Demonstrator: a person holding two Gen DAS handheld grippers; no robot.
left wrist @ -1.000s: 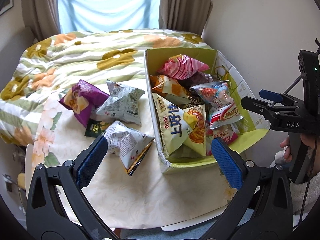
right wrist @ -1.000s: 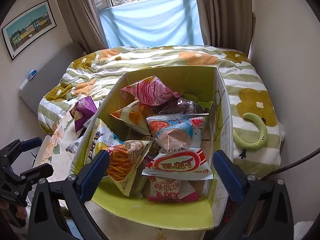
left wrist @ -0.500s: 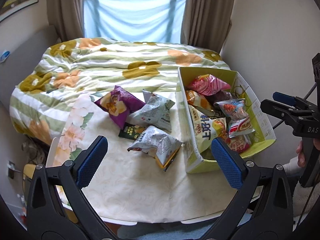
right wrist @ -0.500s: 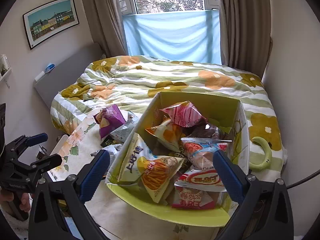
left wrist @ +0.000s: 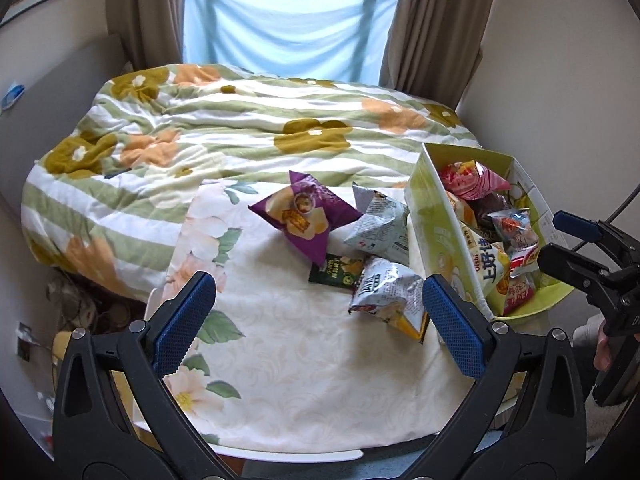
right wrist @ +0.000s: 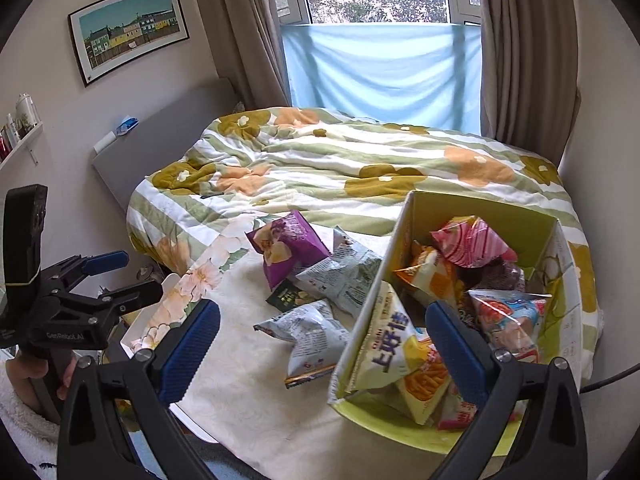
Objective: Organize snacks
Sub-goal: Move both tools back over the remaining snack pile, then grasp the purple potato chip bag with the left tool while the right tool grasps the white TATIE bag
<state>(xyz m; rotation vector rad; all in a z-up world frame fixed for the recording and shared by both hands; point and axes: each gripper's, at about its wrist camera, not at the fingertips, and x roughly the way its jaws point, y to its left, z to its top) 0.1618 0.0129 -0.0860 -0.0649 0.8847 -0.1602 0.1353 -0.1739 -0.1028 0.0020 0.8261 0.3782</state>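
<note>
Left wrist: left gripper (left wrist: 318,312) open, empty, held back off the table's (left wrist: 304,392) near edge. Four loose bags (left wrist: 378,224) cluster mid-table against the box's (left wrist: 440,216) left wall, probably awaiting boxing.

Right wrist: right gripper (right wrist: 322,350) open, empty, above the box's near-left corner; only this view shows how full the box is.

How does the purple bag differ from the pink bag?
The purple bag lies loose on the tablecloth, outside the box; the pink bag sits inside the box on other snacks. The purple bag shows a picture of chips; the pink bag has stripes. Both are puffed and sealed, and neither is held.
</note>
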